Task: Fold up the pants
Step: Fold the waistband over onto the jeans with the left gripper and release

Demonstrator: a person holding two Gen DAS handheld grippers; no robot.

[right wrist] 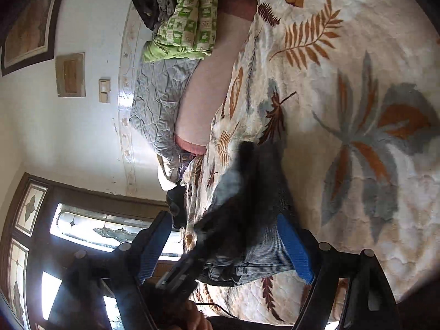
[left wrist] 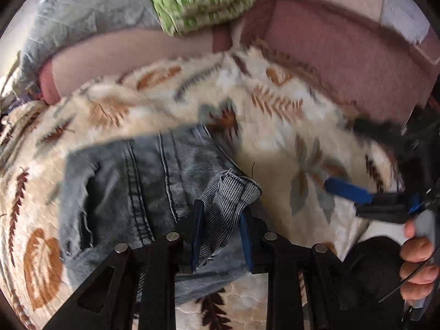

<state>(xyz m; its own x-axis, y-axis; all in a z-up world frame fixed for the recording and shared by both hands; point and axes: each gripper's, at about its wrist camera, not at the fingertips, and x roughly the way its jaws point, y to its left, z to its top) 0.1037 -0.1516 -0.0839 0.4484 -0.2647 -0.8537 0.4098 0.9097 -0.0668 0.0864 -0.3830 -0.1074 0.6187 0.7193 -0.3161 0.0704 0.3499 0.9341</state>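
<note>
Left wrist view, left to right:
- Jeans (left wrist: 143, 192): faded denim, ripped, lying lower left on the leaf-print blanket (left wrist: 275, 115) of the bed.
- Left gripper (left wrist: 221, 236): bottom centre, jaws narrow, clamped on a turned-out fold of the jeans.
- Right gripper (left wrist: 349, 189): right edge, one blue pad showing; in its own view jaws wide, nothing gripped.
- Green quilt (left wrist: 203, 2): top centre.
- No legible writing.

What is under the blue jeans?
The jeans lie on a cream leaf-patterned blanket. Anything directly beneath the denim is covered, so I cannot tell what else is there.
</note>
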